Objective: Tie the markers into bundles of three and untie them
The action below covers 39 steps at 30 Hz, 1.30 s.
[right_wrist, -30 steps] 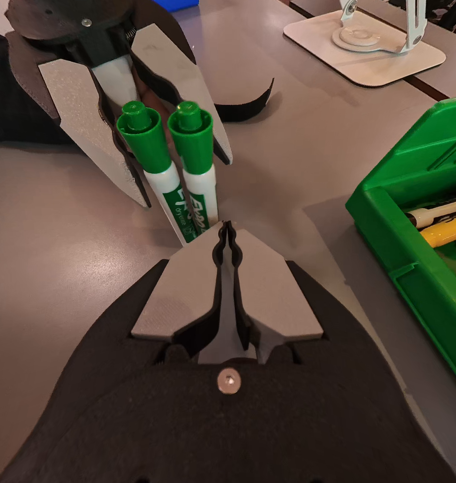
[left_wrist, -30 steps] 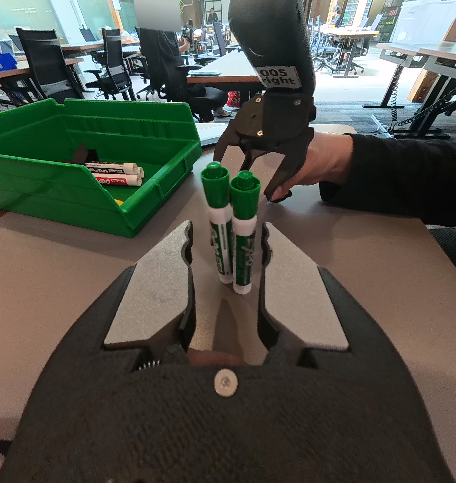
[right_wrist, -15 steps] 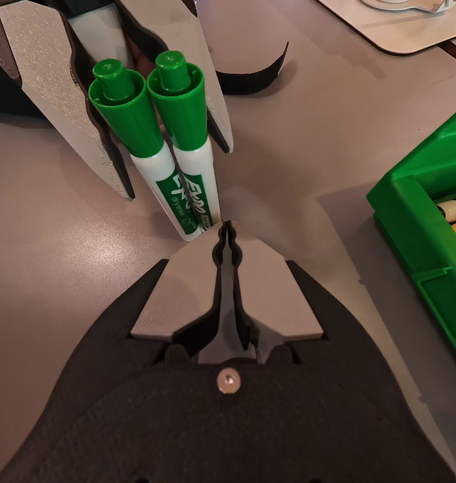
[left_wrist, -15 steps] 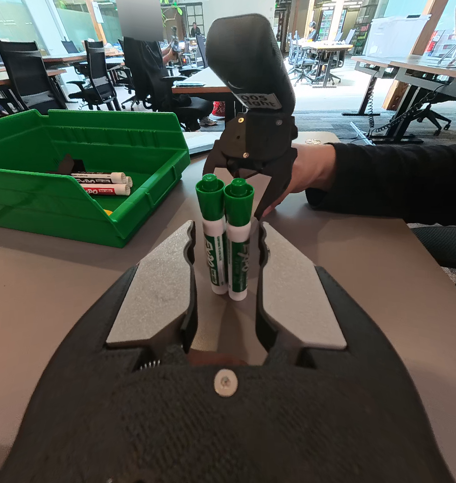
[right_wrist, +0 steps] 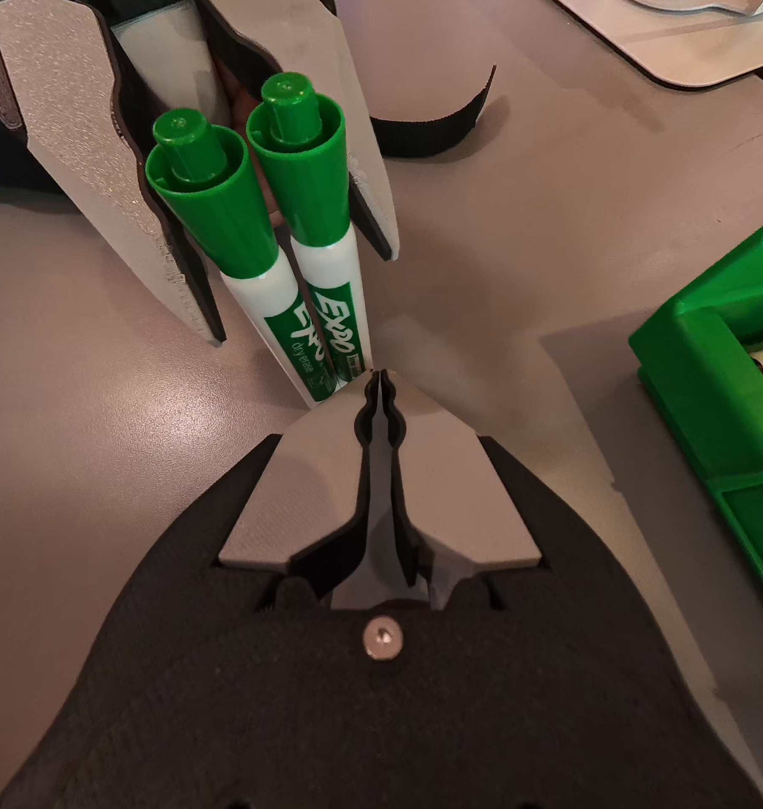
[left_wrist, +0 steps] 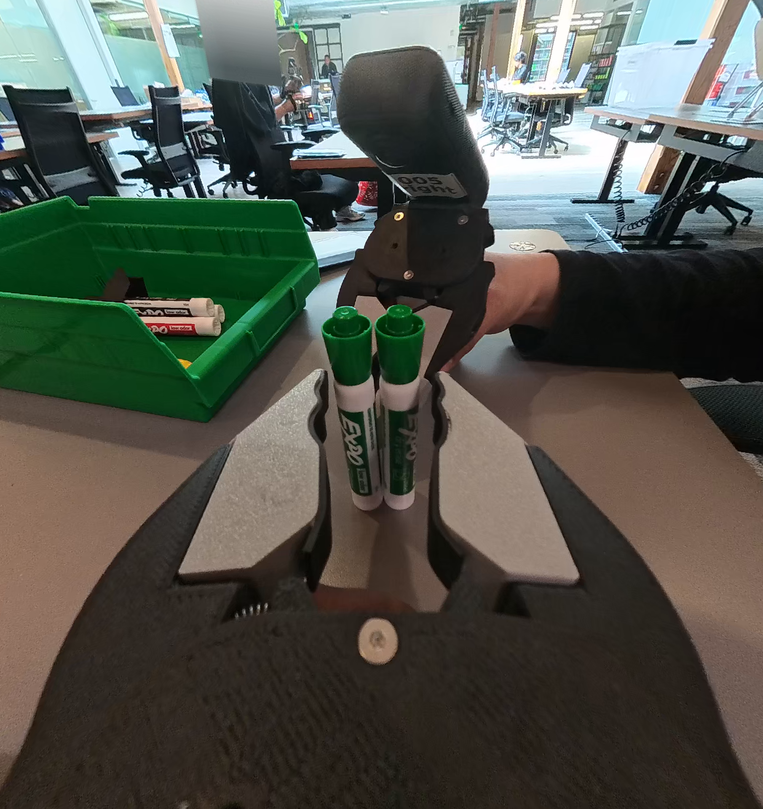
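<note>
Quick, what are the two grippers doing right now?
Left gripper: open around two upright green markers, a gap showing beside the right one.
Right gripper: shut, holding nothing.

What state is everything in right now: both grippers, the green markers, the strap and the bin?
left gripper: open, fingers flanking the green markers, a gap showing at one pad.
right gripper: shut on nothing, tips by the markers' base.
green markers: two, capped, upright side by side on the table, untied.
black strap: loose, curled on the table.
green bin: open-topped, loose markers lying flat inside.
</note>
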{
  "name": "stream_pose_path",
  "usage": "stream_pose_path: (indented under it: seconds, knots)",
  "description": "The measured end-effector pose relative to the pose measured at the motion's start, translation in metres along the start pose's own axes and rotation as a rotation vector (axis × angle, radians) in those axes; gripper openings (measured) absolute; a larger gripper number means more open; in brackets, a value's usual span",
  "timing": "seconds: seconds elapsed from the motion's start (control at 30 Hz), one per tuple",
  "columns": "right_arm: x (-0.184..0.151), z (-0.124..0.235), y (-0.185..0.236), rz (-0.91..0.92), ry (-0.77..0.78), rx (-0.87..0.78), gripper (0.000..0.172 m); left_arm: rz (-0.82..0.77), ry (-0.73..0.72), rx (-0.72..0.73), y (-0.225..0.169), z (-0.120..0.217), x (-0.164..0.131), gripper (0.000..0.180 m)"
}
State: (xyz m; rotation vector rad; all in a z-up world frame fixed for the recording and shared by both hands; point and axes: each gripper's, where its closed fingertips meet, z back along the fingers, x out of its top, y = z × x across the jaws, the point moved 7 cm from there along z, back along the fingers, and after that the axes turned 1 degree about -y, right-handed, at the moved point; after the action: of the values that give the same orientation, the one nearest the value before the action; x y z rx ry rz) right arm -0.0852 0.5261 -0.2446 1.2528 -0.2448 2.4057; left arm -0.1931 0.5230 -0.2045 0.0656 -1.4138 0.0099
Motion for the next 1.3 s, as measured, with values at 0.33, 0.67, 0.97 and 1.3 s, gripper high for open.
stream_pose_path:
  seconds: [0.33, 0.67, 0.97, 1.3]
  knots:
    - [0.0, 0.002, -0.001, -0.007, -0.009, -0.004, 0.0, -0.051, 0.015, 0.051, -0.008, -0.004, 0.0, 0.046]
    - [0.0, 0.002, 0.0, -0.005, -0.01, -0.005, 0.0, -0.054, 0.034, 0.104, -0.004, -0.008, 0.0, 0.046]
    - [0.0, 0.002, -0.001, -0.011, -0.011, -0.003, 0.001, -0.033, 0.029, 0.102, -0.005, -0.011, 0.0, 0.047]
    - [0.0, 0.002, 0.0, -0.01, -0.01, -0.003, 0.001, -0.007, 0.033, 0.133, -0.003, -0.013, 0.0, 0.047]
